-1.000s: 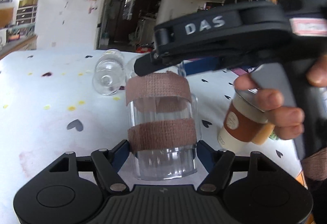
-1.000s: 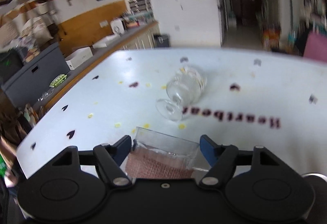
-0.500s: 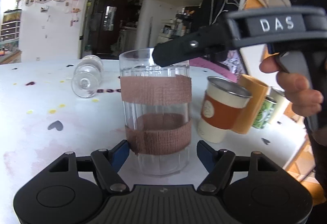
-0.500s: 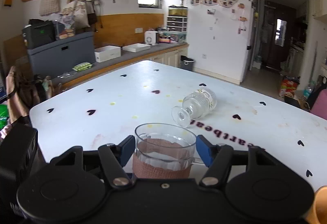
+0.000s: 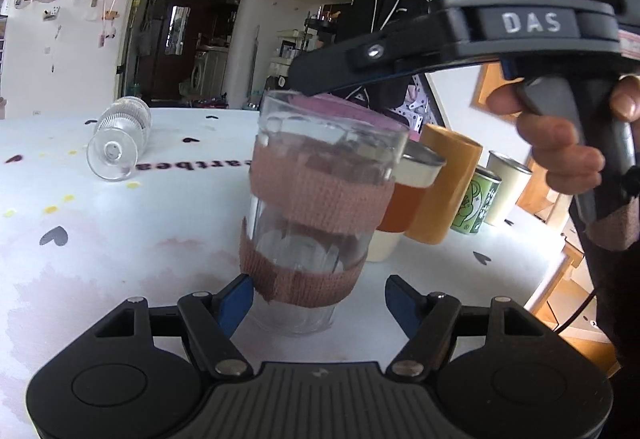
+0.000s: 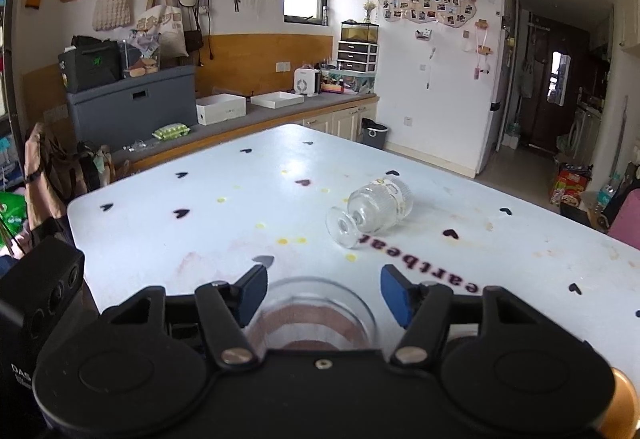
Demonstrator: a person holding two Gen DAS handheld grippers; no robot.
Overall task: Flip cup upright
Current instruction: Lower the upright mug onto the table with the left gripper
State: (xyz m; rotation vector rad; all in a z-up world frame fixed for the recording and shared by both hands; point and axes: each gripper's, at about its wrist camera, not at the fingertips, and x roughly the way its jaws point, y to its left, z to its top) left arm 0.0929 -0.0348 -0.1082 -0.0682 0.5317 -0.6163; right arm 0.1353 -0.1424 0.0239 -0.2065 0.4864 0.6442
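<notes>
White table (image 5: 100, 239): upright taped cup (image 5: 316, 215)

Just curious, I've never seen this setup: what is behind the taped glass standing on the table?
Behind the taped glass stand a steel-rimmed cup with a brown sleeve, an orange tumbler, a green can and a cream cup. The glass covers part of the sleeved cup.

The cup (image 5: 316, 215) is clear, glossy ribbed glass, wrapped in two bands of coarse, matt pinkish-brown woven tape (image 5: 320, 191). The stemmed glass (image 5: 120, 143) is clear, finely ribbed and shiny. The table (image 5: 100, 239) is smooth, white, faintly stained. The left gripper (image 5: 318, 303) is matt black plastic with blue pads (image 5: 236, 299). Behind the cup, a tumbler's rim (image 5: 424, 163) is polished metal.
</notes>
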